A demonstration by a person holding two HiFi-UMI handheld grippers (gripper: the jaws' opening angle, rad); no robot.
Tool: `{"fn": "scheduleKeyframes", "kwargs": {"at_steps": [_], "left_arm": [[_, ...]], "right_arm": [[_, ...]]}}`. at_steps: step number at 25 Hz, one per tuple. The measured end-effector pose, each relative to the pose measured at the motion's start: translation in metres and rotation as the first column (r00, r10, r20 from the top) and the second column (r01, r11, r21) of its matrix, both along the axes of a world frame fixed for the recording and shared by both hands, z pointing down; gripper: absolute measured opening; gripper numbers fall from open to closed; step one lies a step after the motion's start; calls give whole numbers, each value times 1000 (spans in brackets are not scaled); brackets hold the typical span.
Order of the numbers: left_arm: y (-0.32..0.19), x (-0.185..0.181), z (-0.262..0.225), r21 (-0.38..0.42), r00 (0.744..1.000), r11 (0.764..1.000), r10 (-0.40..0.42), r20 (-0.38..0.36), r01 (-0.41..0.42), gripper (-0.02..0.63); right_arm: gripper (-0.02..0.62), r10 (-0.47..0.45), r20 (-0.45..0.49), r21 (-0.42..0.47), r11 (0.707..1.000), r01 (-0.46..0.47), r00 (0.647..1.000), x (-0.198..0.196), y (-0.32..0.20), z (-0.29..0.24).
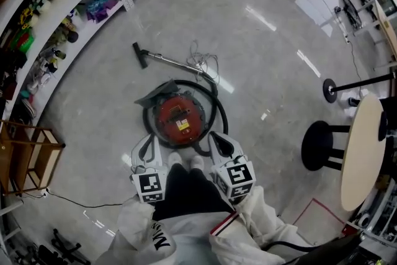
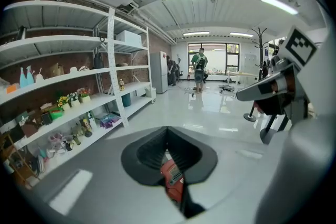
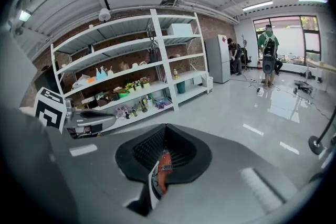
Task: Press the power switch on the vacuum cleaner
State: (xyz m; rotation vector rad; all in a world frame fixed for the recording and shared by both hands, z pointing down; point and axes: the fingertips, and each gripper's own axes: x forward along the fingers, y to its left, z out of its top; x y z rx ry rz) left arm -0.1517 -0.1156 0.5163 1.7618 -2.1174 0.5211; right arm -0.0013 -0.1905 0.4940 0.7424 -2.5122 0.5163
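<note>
The person is standing over the vacuum (image 1: 178, 120), which is sitting on the floor (image 1: 260, 65) at 12 o'clock, just beyond their shoes (image 1: 186, 161). Both arms are hanging low and close to the body. The left gripper (image 1: 147, 144) is pointing forward and down at 11 o'clock of the shoes, and the right gripper (image 1: 220, 141) is doing the same at 1 o'clock. The two are flanking the vacuum's near edge without touching it.

Each gripper's jaws are resting drawn together and holding nothing. In the left gripper view, the left gripper (image 2: 168, 131) is leaving only a narrow slit, through which the vacuum (image 2: 172, 178) is showing. The right gripper (image 3: 164, 131) is showing the same in its own view (image 3: 163, 170).

A black hose (image 1: 220, 118) is looping round the vacuum, and its wand (image 1: 170, 61) is stretching away toward 11 o'clock. Shelves (image 1: 74, 15) are running along at 10 o'clock, and a table (image 1: 363, 152) is standing at 3 o'clock.
</note>
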Motion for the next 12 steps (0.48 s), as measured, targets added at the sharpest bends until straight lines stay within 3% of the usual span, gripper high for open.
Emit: {"fn": "scheduleKeyframes", "kwargs": {"at_steps": [8,12], "left_arm": [[-12,7,40,-7,999,1000,26,-43,-27,0],[-11,16,74,-55,996,997,52,-76,-56,0]], "right_arm": [[2,8,-28,-52,999,-9,1000,-8,5,52],[2,0,-63,-79,997,-5,998,-10,9,80]]}}
